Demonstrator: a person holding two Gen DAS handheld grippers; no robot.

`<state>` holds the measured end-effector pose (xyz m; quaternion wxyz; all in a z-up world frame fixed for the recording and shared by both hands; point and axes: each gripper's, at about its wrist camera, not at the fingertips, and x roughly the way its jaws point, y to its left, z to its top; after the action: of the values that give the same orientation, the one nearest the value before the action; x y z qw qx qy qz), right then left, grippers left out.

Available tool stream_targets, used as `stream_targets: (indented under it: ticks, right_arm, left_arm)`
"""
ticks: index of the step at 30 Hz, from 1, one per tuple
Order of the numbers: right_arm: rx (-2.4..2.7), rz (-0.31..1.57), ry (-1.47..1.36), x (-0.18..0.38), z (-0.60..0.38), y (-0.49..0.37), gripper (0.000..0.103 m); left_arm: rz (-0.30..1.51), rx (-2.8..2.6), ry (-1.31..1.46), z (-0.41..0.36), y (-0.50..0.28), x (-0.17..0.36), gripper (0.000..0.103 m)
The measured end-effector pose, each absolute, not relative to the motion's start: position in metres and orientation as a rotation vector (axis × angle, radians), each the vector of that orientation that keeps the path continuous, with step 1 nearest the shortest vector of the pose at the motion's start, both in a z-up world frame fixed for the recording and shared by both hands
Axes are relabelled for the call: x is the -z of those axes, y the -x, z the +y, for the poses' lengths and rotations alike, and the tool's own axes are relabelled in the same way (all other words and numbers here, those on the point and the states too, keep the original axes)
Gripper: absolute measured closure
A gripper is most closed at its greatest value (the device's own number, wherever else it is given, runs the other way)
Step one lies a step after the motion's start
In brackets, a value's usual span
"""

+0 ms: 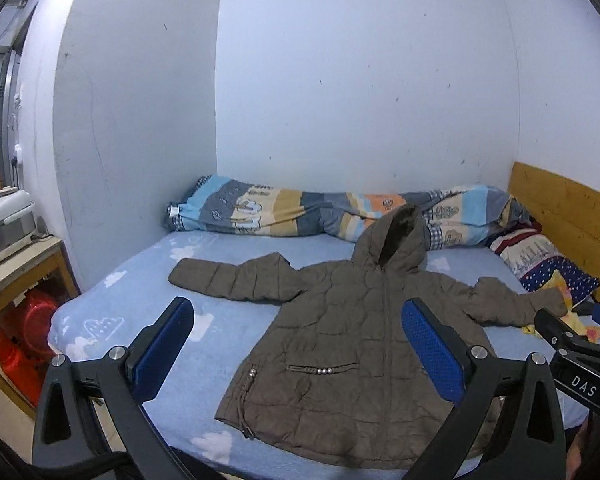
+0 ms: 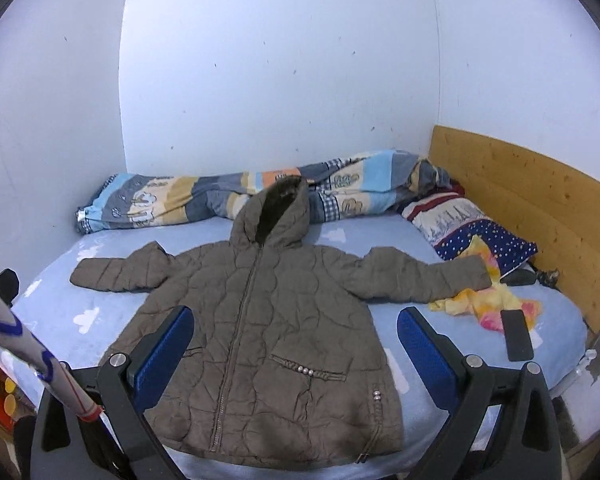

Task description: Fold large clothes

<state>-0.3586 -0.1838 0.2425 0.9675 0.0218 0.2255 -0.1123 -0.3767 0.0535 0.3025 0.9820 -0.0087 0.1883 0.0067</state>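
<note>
a brown quilted hooded jacket (image 2: 256,344) is lying flat and face up on the blue bed (image 2: 52,300), zipped, hood toward the wall, both sleeves spread out to the sides. the left gripper (image 1: 296,344) is hovering over the hem side with its fingers (image 1: 164,340) spread wide and holding nothing; the right gripper (image 2: 296,344) is doing the same, wide apart and empty.

folding is not yet begun, so the first step looks like bringing a sleeve across the chest. doing it well probably means pinching each cuff through the padding rather than the slick outer shell alone, and carrying it low so the puffy body is not dragging or bunching. the right sleeve cuff (image 2: 472,276) is resting against a yellow cloth (image 2: 480,304), which could get pinched along with it.

the right wrist view is showing a dark phone (image 2: 518,334) lying on that side of the bed. only the left wrist view is showing a wooden side table (image 1: 24,264) with a white appliance (image 1: 8,220) on top.
</note>
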Motion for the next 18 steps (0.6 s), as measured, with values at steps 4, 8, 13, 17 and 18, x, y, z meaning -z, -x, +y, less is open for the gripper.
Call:
stream_targets:
  ticks: [4, 8, 13, 17, 18]
  right_arm:
    - [0.221, 0.444, -0.034, -0.251, -0.181, 0.368, 0.000]
    - [0.241, 0.445, -0.017, -0.254, -0.185, 0.366, 0.000]
    - [0.291, 0.476, -0.025, -0.245, -0.202, 0.347, 0.000]
    - [0.316, 0.524, -0.043, -0.231, -0.224, 0.317, 0.000]
    - [0.319, 0.538, -0.045, -0.228, -0.227, 0.311, 0.000]
  left_arm:
    - [0.367, 0.006, 0.043, 0.059, 0.380, -0.312, 0.000]
    - [0.371, 0.026, 0.049, 0.058, 0.367, -0.311, 0.000]
    - [0.405, 0.052, 0.026, 0.044, 0.330, -0.304, 0.000]
    - [0.422, 0.046, 0.022, 0.034, 0.300, -0.294, 0.000]
    - [0.431, 0.047, 0.025, 0.032, 0.291, -0.291, 0.000]
